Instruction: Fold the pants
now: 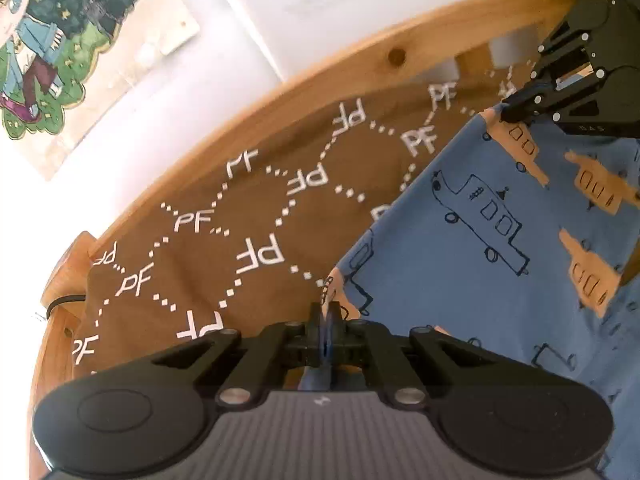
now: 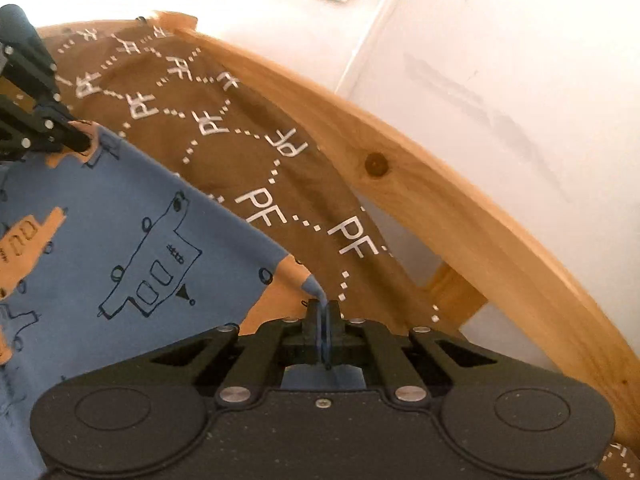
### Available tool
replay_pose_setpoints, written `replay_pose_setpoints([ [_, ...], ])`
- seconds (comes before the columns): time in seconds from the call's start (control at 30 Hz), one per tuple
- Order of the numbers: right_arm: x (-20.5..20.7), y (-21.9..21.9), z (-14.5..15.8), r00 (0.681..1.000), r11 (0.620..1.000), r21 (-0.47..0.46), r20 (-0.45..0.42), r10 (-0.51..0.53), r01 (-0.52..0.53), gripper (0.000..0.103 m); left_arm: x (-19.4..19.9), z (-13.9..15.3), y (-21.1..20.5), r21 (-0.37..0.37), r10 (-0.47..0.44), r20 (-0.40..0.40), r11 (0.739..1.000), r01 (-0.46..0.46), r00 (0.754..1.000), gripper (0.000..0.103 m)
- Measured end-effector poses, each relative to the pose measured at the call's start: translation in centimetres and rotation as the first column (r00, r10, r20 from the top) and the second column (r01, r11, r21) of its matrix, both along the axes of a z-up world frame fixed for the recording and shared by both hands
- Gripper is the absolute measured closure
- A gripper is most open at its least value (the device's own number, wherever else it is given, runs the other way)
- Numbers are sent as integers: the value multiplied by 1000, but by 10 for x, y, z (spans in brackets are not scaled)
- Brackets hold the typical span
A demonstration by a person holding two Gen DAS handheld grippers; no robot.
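The pants (image 1: 480, 208) are blue cloth printed with outlined cars and orange ones, stretched between both grippers over a brown sheet. My left gripper (image 1: 328, 312) is shut on one corner of the cloth, which is pinched between its pads. The right gripper (image 1: 510, 114) appears at the upper right of the left wrist view, clamped on the far corner. In the right wrist view the pants (image 2: 120, 220) spread to the left, my right gripper (image 2: 323, 308) is shut on a blue corner, and the left gripper (image 2: 86, 146) grips the other corner at the far left.
A brown sheet (image 1: 240, 220) with white "PF" lettering lies beneath. A curved wooden rail (image 2: 440, 200) borders it, with white wall behind. A cartoon poster (image 1: 60, 40) hangs on the wall at upper left.
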State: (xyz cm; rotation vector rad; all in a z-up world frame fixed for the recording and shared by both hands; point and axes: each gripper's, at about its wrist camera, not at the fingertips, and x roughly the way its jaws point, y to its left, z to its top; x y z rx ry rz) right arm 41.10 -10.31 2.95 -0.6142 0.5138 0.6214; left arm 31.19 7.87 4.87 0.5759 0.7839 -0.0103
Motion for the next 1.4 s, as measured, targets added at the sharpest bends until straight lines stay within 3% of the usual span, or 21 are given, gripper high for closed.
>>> replay_pose_setpoints([
  [0.27, 17, 22, -30, 998, 999, 12, 17, -53, 53, 102, 10, -9, 6, -11, 16, -10, 1000, -16, 1000, 100],
  [0.37, 11, 18, -36, 999, 999, 16, 23, -36, 35, 98, 7, -5, 14, -86, -18, -21, 996, 16, 1000, 86],
  [0.4, 7, 13, -35, 999, 999, 24, 28, -22, 21, 94, 5, -2, 19, -129, -29, -18, 991, 26, 999, 63],
  [0.43, 5, 8, -32, 1000, 999, 39, 20, -10, 10, 79, 2, 0, 23, -176, -37, -18, 984, 34, 999, 44],
  [0.47, 1, -1, -29, 1000, 998, 61, 9, -1, 0, 58, 0, 3, 27, -212, -37, -14, 977, 33, 999, 40],
  [0.53, -3, -17, -20, 1000, 996, 89, 6, 23, -23, 43, -4, 5, 31, -243, -43, -13, 969, 38, 999, 39],
  [0.57, -4, -21, -16, 999, 996, 85, 12, 37, -38, 43, -2, 4, 31, -244, -51, -18, 969, 46, 999, 39],
  [0.67, 1, -26, -7, 999, 997, 66, 16, 47, -48, 43, 1, 4, 31, -224, -55, -22, 973, 48, 998, 39],
  [0.8, 17, -16, -1, 997, 992, 112, -50, 61, -55, 44, 8, 9, 35, -255, -33, -28, 967, 25, 999, 42],
  [0.9, 23, 1, -1, 982, 984, 111, -116, 150, -137, 45, 10, 10, 33, -191, -26, -56, 981, 15, 998, 56],
  [1.0, 27, 24, -6, 967, 981, 50, -163, 194, -189, 49, 11, 8, 33, -141, -39, -72, 990, 29, 997, 72],
  [1.1, 27, 30, -6, 968, 983, 28, -170, 184, -182, 89, 12, 6, 36, -169, -46, -102, 985, 29, 994, 99],
  [1.13, 25, 28, -3, 970, 986, 45, -177, 167, -161, 102, 12, 7, 37, -183, -43, -105, 983, 23, 994, 101],
  [1.3, -22, 11, 14, 986, 989, 50, -78, 145, -142, 103, -7, 13, 31, -146, -66, -18, 987, 62, 998, 102],
  [1.4, -68, -6, 27, 988, 987, 46, 29, 150, -151, 103, -34, 20, 26, -103, -102, 68, 989, 109, 992, 102],
])
